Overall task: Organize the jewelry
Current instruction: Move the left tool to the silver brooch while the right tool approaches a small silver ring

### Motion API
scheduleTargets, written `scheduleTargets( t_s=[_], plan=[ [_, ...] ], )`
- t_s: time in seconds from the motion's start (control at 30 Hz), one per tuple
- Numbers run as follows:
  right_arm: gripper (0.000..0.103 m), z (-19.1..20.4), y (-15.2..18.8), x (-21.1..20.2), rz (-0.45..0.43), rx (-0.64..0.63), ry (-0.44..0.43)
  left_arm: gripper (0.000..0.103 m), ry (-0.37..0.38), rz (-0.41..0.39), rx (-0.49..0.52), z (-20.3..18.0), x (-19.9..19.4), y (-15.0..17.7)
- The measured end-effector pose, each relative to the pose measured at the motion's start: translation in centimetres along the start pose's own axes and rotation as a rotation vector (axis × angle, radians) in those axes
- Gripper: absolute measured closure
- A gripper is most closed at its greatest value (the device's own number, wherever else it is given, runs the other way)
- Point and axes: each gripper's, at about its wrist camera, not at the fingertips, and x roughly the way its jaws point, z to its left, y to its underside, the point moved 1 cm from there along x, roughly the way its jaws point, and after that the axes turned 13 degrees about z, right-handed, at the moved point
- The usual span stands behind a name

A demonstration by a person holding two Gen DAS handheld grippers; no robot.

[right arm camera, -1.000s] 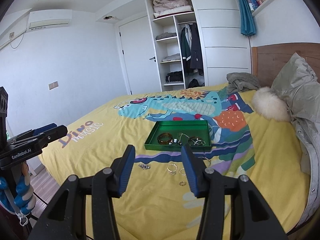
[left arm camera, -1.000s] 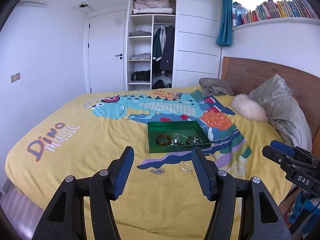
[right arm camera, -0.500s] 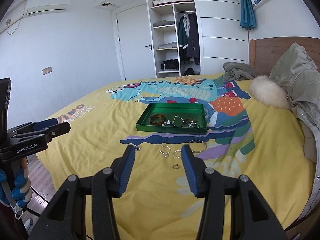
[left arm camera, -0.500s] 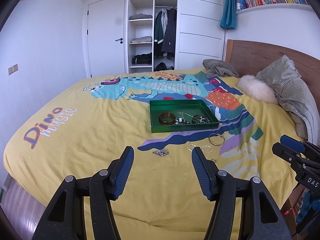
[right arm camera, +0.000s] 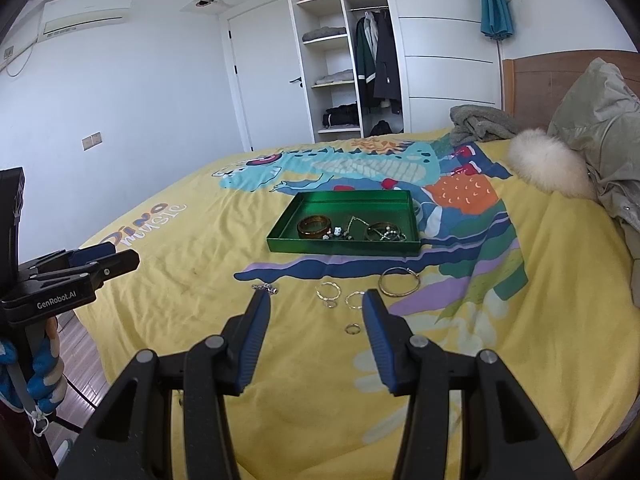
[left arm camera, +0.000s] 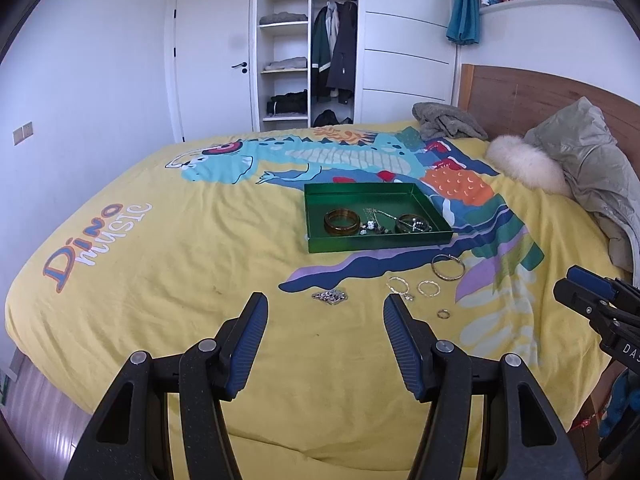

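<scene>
Our right hand-held gripper (right arm camera: 316,312) and left hand-held gripper (left arm camera: 324,314) are both apart. We should go down slowly on the small ring (right arm camera: 352,329), then carry it to the far green tray (right arm camera: 280,236).

The bedspread (left arm camera: 168,264) reads "Dino music"; the left tool (right arm camera: 64,280) reads "GenRobot.AI"; the right tool (left arm camera: 600,312) shows "DAS".

tray contents: small bits between the two bangles in the green tray (left arm camera: 380,240) too tiny to tell apart, just a tangle | right gripper (left arm camera: 600,312) chopped off by the frame edge in left view | left gripper (right arm camera: 76,276) cut at the edge in right view | grey-green jacket (right arm camera: 600,152) runs out of frame
</scene>
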Motion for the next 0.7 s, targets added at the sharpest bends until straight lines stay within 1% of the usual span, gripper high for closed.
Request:
scheduleTargets(
  t_s=[0.27, 0.5, 0.7],
  plan=[
    [0.057, -1.8, 0.6, 2.5, 0.043, 0.003, -0.016, 0.043, -0.005, 0.041, -0.01, 1.0, 2.6, 0.2],
    [0.057, -2.4, 1.3, 6.0, 0.101, -0.008, -0.061, 0.043, 0.001, 0.091, -0.027, 2.2, 5.8, 0.4],
    [0.057, -3.4, 2.2, 10.1, 0.176, 0.004, -0.099, 0.043, 0.008, 0.145, -0.043, 3.2, 9.2, 0.7]
  ],
)
